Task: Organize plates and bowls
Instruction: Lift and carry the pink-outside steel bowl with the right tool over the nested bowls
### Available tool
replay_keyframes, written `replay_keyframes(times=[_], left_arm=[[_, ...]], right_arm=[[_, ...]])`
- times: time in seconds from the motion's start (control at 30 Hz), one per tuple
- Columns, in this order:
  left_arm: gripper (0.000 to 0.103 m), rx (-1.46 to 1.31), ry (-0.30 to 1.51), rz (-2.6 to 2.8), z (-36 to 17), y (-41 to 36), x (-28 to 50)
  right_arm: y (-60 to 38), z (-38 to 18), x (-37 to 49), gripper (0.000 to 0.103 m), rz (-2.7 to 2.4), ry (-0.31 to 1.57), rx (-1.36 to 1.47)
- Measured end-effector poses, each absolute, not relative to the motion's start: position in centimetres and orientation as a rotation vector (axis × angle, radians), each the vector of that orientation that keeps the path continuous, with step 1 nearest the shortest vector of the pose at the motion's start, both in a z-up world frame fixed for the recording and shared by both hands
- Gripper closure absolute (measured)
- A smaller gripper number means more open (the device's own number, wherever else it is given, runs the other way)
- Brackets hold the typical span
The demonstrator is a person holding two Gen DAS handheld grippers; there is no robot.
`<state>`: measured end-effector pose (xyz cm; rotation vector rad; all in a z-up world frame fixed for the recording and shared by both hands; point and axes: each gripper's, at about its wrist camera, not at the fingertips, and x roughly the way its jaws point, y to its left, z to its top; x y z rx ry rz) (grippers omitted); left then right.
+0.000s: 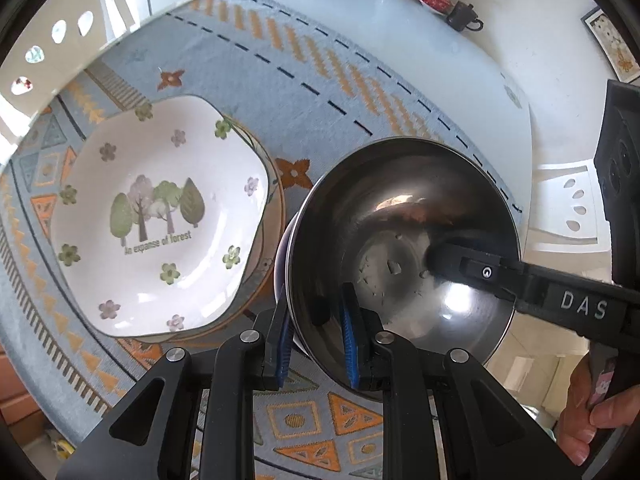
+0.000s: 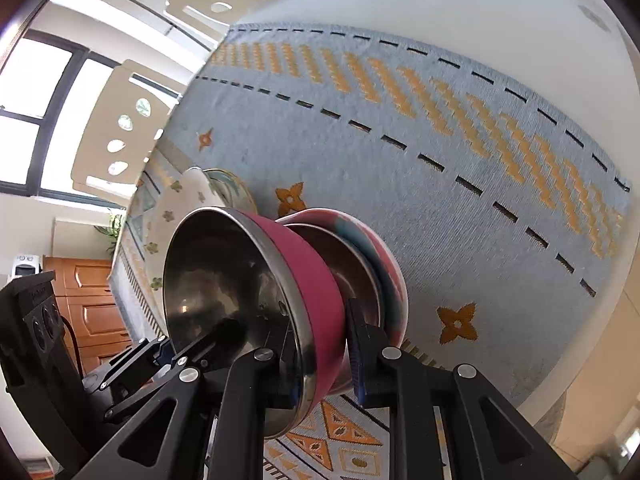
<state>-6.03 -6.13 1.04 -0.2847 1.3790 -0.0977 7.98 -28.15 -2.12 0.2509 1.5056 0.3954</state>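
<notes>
Both grippers, the left gripper (image 1: 316,336) and the right gripper (image 2: 324,360), were clamped narrowly on opposite rims of the pink steel bowl (image 2: 224,292), carrying it just above another bowl (image 2: 372,264) beside the stacked plates (image 1: 156,216), so nesting it seemed next, calling for a level descent before release.

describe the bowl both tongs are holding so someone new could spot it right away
On the blue patterned tablecloth, look right of the square forest-print plate. The bowl is there, pinched at its rim by the left tongs and right tongs. Unlike the plate, it is shiny steel inside with a pink outer wall, and another pink bowl sits beneath it.
</notes>
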Motion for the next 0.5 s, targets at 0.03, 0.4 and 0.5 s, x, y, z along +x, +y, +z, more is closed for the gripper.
replay_keyframes(times=[0.03,0.4,0.5], left_arm=[[0.086,-0.284,1.382,-0.102,0.9,-6.1,-6.0],[0.085,-0.3,1.388,-0.11,0.4,-5.6,-5.9],[0.083,-0.29,1.387,-0.106,0.5,-5.6,-6.1]], right_arm=[[-28.1,-2.2,8.1,0.085,0.391,1.509,0.248],[-27.7,-3.4,8.6,0.085,0.384,1.545,0.251],[-27.8,-3.5,8.7,0.083,0.386,1.552,0.256]])
